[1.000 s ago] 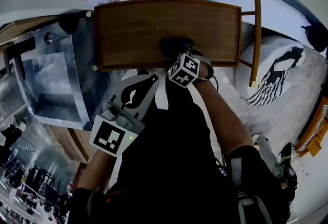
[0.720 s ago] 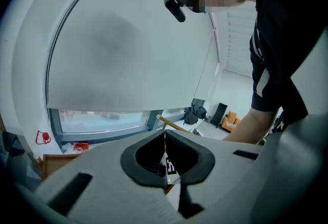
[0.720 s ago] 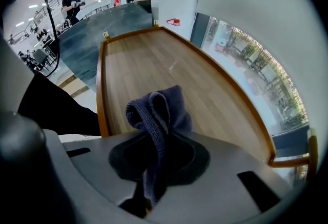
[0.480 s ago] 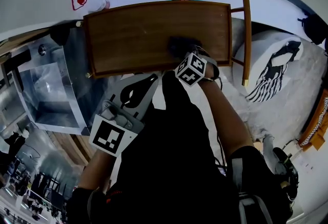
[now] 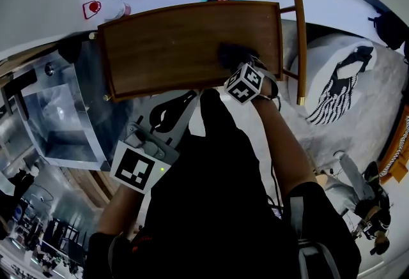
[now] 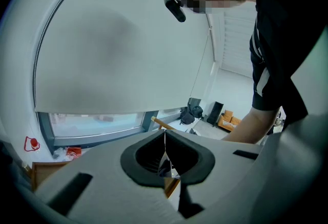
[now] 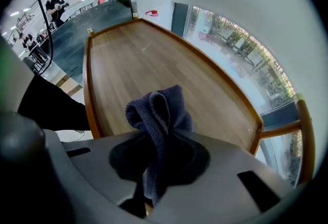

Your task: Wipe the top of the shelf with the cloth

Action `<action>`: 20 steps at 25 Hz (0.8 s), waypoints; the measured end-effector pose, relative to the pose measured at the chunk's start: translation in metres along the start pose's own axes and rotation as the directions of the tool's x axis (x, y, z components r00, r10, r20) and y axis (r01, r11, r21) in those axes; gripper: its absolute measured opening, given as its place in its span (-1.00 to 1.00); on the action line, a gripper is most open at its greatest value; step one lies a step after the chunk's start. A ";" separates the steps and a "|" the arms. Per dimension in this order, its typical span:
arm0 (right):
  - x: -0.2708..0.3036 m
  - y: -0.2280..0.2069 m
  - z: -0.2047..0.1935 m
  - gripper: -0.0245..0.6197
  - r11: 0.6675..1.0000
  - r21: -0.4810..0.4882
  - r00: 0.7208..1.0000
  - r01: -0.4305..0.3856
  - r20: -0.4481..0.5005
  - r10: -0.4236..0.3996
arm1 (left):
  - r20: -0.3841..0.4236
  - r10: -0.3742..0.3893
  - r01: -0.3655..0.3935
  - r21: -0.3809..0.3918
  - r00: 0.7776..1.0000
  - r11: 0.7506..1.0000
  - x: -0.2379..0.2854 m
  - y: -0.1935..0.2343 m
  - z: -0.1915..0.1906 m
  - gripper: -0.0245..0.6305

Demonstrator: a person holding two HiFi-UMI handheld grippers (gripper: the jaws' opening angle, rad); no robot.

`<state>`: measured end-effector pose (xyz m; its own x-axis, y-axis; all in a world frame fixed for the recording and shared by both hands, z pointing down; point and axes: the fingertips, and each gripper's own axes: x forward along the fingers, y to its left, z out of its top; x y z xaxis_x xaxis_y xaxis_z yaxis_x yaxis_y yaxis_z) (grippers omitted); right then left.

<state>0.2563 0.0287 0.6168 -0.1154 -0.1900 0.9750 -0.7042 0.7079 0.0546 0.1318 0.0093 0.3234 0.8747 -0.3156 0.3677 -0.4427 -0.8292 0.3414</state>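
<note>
— Where's the cloth (image 7: 156, 115)?
— Pinched in the right claw (image 7: 154, 179), bunched on the shelf (image 7: 128, 59) top just ahead of it (dark blue, folded over).
— And the left claw (image 6: 165, 161)?
— Closed on nothing, left of the right one, off the shelf.
</note>
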 end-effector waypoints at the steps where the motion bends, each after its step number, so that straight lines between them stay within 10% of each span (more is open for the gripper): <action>1: -0.001 -0.002 -0.003 -0.78 1.000 0.006 1.000 0.003 -0.002 -0.003 | 0.000 -0.001 0.001 0.002 1.000 1.000 0.001 -0.001 0.001 -0.86; 20: -0.015 -0.049 -0.065 -0.78 0.990 0.108 0.993 0.094 -0.078 -0.085 | -0.020 -0.034 0.034 0.038 0.999 0.999 0.014 -0.019 0.006 -0.86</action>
<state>0.3377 0.0410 0.6134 0.0004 -0.1957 0.9807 -0.7837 0.6091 0.1219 0.1539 0.0181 0.3172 0.8850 -0.2783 0.3732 -0.4046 -0.8564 0.3207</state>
